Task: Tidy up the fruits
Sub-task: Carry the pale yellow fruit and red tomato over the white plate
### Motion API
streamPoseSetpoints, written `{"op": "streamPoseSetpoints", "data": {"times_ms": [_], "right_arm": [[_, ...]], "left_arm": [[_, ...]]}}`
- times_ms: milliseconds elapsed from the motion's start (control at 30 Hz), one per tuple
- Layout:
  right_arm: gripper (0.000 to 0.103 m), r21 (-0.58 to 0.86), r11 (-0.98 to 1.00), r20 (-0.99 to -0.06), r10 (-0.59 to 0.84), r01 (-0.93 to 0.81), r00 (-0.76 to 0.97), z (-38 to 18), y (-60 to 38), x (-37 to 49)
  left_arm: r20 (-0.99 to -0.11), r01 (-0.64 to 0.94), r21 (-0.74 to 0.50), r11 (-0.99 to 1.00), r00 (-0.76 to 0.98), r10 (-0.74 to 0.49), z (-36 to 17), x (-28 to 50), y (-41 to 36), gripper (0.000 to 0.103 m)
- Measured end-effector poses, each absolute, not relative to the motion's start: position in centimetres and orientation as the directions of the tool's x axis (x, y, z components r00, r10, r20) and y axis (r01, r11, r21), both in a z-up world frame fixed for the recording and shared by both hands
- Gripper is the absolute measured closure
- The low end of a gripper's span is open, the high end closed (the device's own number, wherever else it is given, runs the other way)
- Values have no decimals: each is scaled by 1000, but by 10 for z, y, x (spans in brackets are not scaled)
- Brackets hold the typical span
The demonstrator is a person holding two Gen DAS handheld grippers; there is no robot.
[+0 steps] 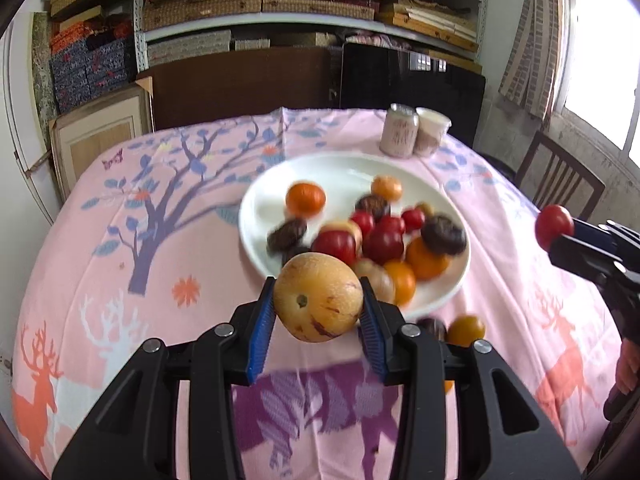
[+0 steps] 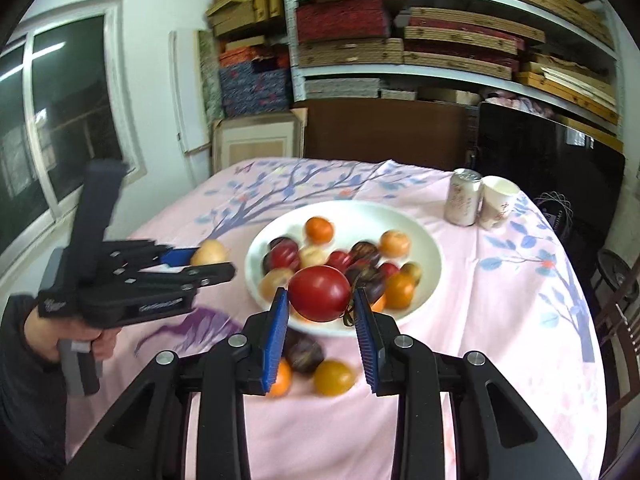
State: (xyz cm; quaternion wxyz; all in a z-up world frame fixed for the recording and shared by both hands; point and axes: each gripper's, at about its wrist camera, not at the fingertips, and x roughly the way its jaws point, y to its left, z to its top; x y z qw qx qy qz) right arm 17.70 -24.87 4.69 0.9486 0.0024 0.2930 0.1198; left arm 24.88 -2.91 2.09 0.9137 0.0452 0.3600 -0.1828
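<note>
My left gripper (image 1: pixel 318 306) is shut on a tan, purple-streaked melon-like fruit (image 1: pixel 318 298), held above the table in front of the white plate (image 1: pixel 256 220). My right gripper (image 2: pixel 322 300) is shut on a red tomato (image 2: pixel 319 293), also raised near the plate's (image 2: pixel 424 240) front rim. The plate holds several oranges, red tomatoes and dark purple fruits. In the left wrist view the right gripper (image 1: pixel 554 232) with its tomato (image 1: pixel 554 227) is at the far right. In the right wrist view the left gripper (image 2: pixel 208 258) with its tan fruit (image 2: pixel 209 253) is at the left.
Loose fruits lie on the pink cloth before the plate: a yellow-orange one (image 2: pixel 334 377), a dark purple one (image 2: pixel 305 353) and an orange one (image 2: pixel 280 380). A can (image 2: pixel 462 197) and a paper cup (image 2: pixel 496 202) stand at the back right. A wooden chair (image 1: pixel 560 176) stands beside the table.
</note>
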Motion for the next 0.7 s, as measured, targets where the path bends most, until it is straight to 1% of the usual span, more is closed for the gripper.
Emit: {"op": "streamPoseSetpoints", "data": {"times_ms": [100,200,267,500,700], "right_arm": [[70,114,970,-568,242,-216,787,45,-260,210],[70,93,975,-565,217,-200,796,41,-262,234],[70,77,983,-570,182,-168,801,38,-264,250],[70,117,977,-604,213,-180,768,23,-264,286],[70,120,975,-633,222,-189,742,13,-258,292]], "left_arm": [[-661,347,-76,935,684,-308,30,271,-33,64],[-648,356,-161,921,666,-370,32,294,-35,64],[-645,350,-183,919,663,-381,31,308,-37,64],[-660,303,-116,946,688,-302,27,347,-51,64],[-651,292,-113,950,700,-293,24,352,-55,64]]}}
